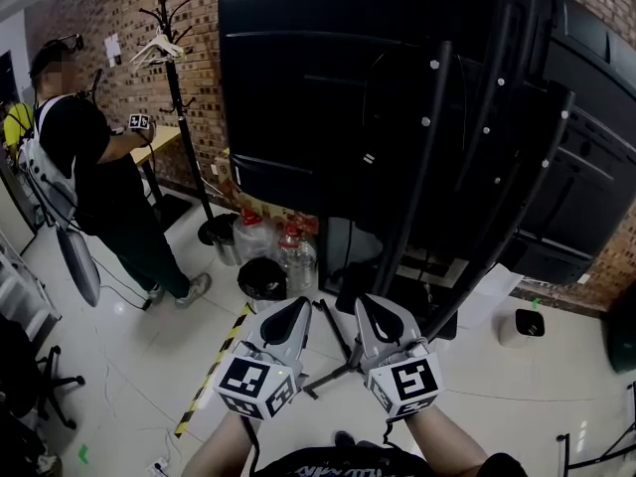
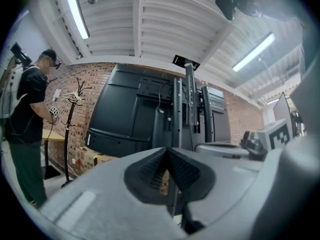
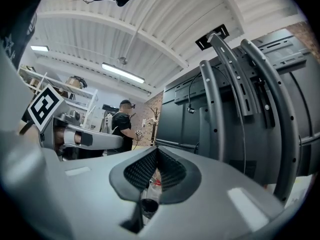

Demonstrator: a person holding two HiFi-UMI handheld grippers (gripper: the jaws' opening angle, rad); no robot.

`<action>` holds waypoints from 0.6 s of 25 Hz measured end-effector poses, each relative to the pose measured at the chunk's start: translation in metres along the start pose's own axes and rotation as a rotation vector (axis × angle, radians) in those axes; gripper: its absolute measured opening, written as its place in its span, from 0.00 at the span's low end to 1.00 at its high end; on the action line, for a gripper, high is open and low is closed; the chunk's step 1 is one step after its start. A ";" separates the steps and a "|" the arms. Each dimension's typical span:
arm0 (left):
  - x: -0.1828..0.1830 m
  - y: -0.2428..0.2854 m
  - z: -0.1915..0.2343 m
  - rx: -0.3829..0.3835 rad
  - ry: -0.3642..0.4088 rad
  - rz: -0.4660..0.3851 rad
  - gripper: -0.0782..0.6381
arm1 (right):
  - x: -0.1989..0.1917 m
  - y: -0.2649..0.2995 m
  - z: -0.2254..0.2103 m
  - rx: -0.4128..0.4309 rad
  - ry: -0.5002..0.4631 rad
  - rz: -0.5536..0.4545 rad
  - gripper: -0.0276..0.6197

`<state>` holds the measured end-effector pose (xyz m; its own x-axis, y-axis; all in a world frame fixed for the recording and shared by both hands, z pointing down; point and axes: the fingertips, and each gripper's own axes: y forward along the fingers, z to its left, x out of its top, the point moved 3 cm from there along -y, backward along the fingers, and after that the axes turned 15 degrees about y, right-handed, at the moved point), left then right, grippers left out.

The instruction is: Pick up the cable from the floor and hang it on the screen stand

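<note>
Before the screen stand [image 1: 429, 157], left tool [image 1: 297, 305] and right tool [image 1: 365, 302] point level side by side, both closed and empty.

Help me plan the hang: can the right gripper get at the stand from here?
Likely yes. The right gripper points at the stand, whose bars rise just ahead with nothing in between. Its jaws are shut on nothing.
</note>
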<state>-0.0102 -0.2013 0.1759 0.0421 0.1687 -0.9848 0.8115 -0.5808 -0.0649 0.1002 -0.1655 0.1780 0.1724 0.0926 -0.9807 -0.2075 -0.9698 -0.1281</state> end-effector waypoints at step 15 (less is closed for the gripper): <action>-0.006 -0.007 -0.001 0.011 0.030 0.041 0.12 | -0.024 0.007 0.005 0.011 0.044 0.034 0.05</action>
<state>-0.0154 -0.1977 0.1828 0.0929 0.1680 -0.9814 0.8023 -0.5964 -0.0262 0.0898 -0.1730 0.1997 0.2078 0.0496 -0.9769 -0.2241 -0.9697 -0.0969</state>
